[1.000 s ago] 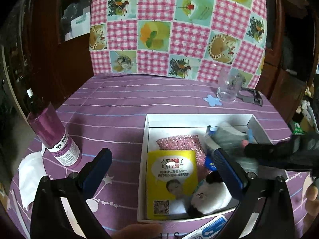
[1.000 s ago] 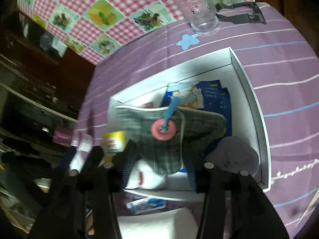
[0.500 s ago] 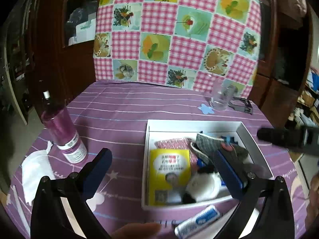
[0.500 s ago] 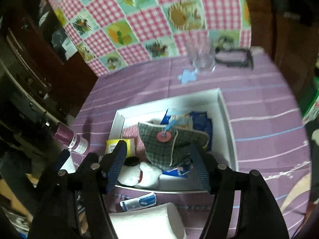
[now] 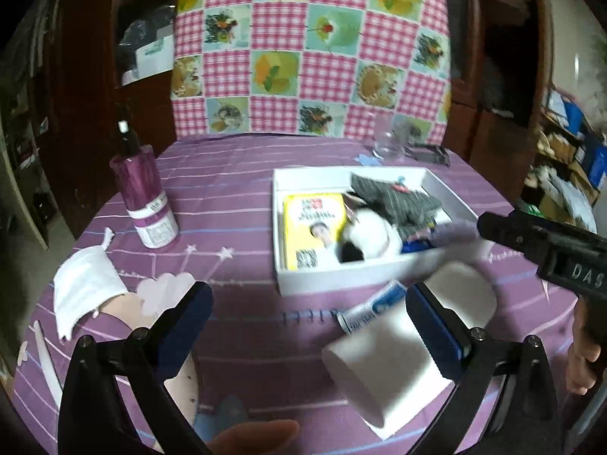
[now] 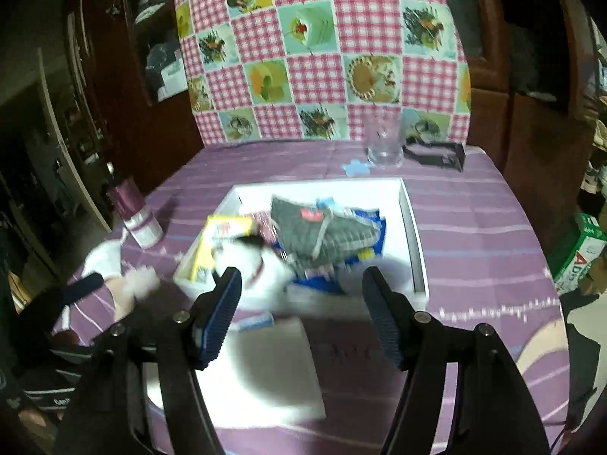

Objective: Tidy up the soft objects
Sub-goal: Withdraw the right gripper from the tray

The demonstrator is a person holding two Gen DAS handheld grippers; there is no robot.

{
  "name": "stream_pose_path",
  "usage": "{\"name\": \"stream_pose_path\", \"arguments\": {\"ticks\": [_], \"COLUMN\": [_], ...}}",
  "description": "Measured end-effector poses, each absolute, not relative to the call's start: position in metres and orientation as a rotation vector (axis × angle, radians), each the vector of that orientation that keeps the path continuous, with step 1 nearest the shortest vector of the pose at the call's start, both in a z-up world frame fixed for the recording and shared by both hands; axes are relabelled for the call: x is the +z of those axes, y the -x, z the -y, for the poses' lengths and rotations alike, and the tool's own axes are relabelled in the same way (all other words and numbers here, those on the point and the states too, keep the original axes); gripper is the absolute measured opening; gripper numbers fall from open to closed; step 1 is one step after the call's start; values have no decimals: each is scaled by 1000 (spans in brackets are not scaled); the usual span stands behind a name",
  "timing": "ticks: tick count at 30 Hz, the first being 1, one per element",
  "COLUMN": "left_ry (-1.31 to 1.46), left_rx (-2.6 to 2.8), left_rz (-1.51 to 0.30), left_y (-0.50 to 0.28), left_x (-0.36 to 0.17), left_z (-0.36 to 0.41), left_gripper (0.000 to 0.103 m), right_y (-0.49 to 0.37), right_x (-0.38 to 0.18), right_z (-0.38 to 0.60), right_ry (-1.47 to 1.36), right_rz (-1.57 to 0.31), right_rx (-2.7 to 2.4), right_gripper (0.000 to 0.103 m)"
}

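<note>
Grey checked cloth [image 6: 322, 231] lies in my white box [image 6: 411, 227], on top of the other soft things.

Both my grippers, left [image 5: 309, 320] and right [image 6: 301, 313], hang apart and empty over the purple tablecloth [image 5: 235, 189] (the right jaws just widened), near a white roll [image 5: 409, 341].

White letters "DAS" — on the black gripper body [image 5: 561, 250] right of the white box [image 5: 299, 282]. Yellow packet [image 5: 313, 229] inside the box — QR code, print unreadable.
</note>
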State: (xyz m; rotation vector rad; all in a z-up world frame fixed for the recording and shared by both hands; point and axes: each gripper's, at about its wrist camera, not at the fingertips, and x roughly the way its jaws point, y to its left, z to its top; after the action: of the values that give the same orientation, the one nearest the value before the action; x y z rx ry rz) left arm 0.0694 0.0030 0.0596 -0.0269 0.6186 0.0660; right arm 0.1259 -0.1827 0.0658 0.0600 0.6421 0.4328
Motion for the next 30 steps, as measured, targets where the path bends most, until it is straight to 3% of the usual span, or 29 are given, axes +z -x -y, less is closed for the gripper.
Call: {"name": "stream_pose_path", "arguments": {"ticks": [6, 18, 30], "left_ry": [17, -30, -15], "left_rx": [25, 40, 32], "left_rz": [-640, -599, -606], "left_y": [-70, -62, -63], "left_x": [36, 31, 30], "left_z": [7, 18, 16], "left_gripper": [103, 103, 103], "right_y": [-113, -108, -110], "right_x": [31, 29, 27], "right_z": [180, 180, 183], "right_ry": [31, 64, 48], "right_rz": [-609, -569, -584], "right_rx": [369, 355, 341], "right_gripper": [67, 67, 75]}}
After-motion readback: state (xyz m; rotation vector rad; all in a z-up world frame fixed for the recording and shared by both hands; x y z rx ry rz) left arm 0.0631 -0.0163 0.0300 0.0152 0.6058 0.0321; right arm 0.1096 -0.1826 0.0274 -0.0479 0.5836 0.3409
